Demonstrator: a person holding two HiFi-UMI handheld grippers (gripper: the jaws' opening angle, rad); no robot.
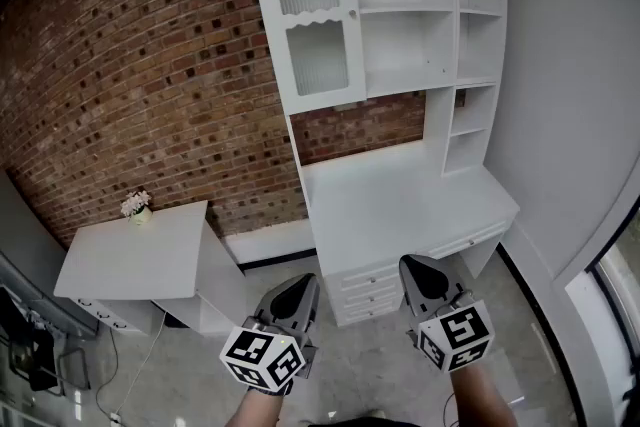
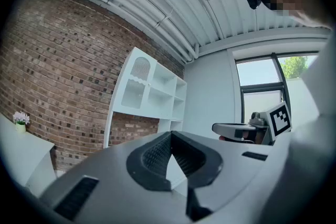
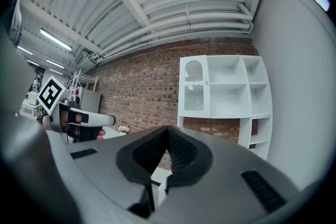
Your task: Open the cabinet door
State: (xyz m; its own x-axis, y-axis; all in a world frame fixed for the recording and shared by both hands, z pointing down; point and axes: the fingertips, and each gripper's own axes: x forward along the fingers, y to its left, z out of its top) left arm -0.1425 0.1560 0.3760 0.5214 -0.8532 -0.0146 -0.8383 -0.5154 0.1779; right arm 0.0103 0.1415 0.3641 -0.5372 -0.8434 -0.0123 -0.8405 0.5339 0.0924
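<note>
Brick wall behind white desk; cabinet door closed; left gripper, right gripper fingers clenched, empty.

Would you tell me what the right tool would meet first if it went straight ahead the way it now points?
Probably the white desk, around its front edge or drawers. Nothing else shows between it and the right tool. Depth is hard to judge, so the exact spot is uncertain.

The cabinet door is white with ribbed glass, the desk white, the wall red-brown brick; the left gripper and right gripper are grey, with black-and-white markers
</note>
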